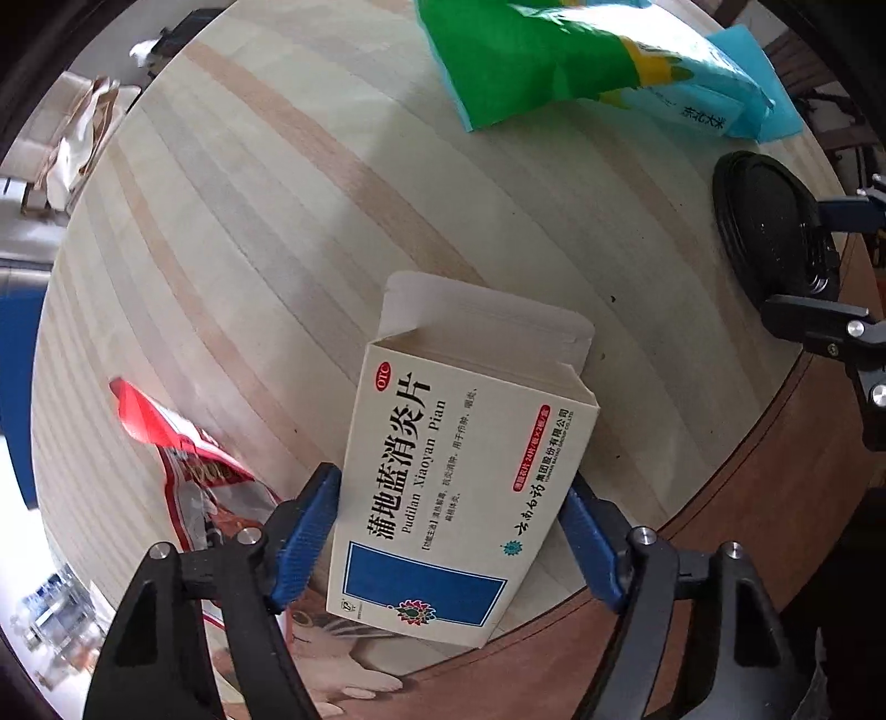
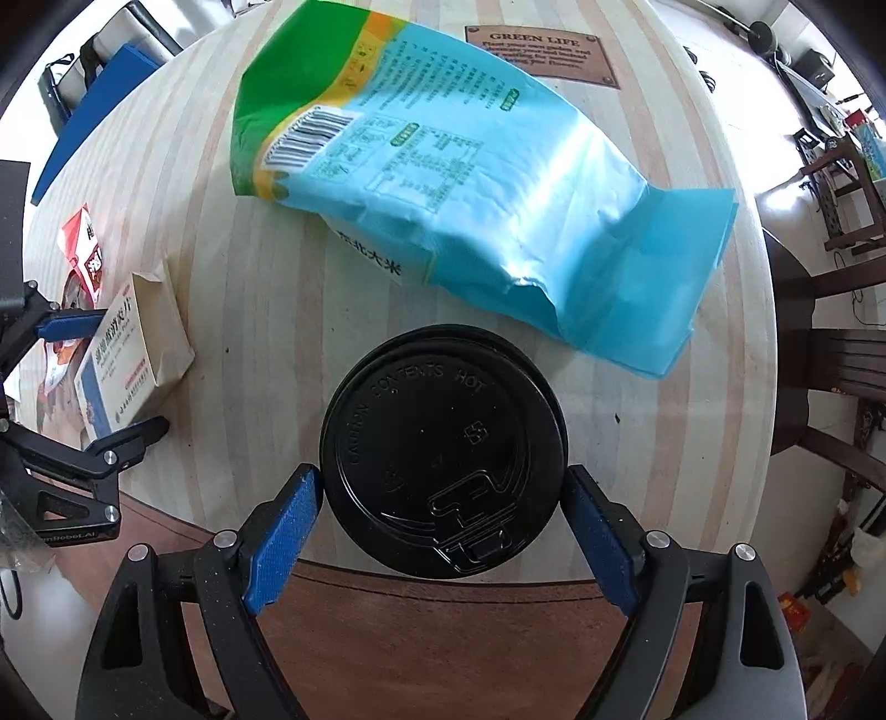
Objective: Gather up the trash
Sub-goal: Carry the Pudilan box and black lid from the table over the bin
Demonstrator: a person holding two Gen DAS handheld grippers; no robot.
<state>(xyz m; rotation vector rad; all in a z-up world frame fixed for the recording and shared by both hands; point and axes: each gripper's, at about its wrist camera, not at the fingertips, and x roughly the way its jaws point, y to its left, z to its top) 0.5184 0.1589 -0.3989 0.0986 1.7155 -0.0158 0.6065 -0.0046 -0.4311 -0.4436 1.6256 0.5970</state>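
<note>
The round striped wooden surface [image 2: 266, 288] fills both views, its dark reddish rim at six o'clock in each. On it, the largest item is a blue-and-green bag [image 2: 459, 188], lying flat from eleven to three o'clock in the right wrist view and at one o'clock in the left wrist view [image 1: 581, 61]. A brown plaque [image 2: 545, 52] reading "GREEN LIFE" sits at twelve o'clock beyond the bag.

The cream medicine box [image 1: 459, 487] with a blue panel lies near the centre of the left wrist view, its end flap open toward twelve o'clock. The left hand-held gripper [image 1: 454, 531] pinches it: both blue pads [image 1: 307, 534] press on the box's long sides. In the right wrist view the same box [image 2: 133, 354] appears at nine o'clock.

A black cup lid [image 2: 443, 448] embossed "CAUTION CONTENTS HOT" sits at the centre of the right wrist view, near the surface's edge. The right hand-held gripper [image 2: 443, 531] straddles it, blue pads [image 2: 285, 545] touching its rim on either side, so it grips the lid. In the left wrist view the lid [image 1: 769, 227] is at three o'clock.

A red wrapper [image 1: 188, 459] lies at eight o'clock in the left wrist view, just beside the box.
</note>
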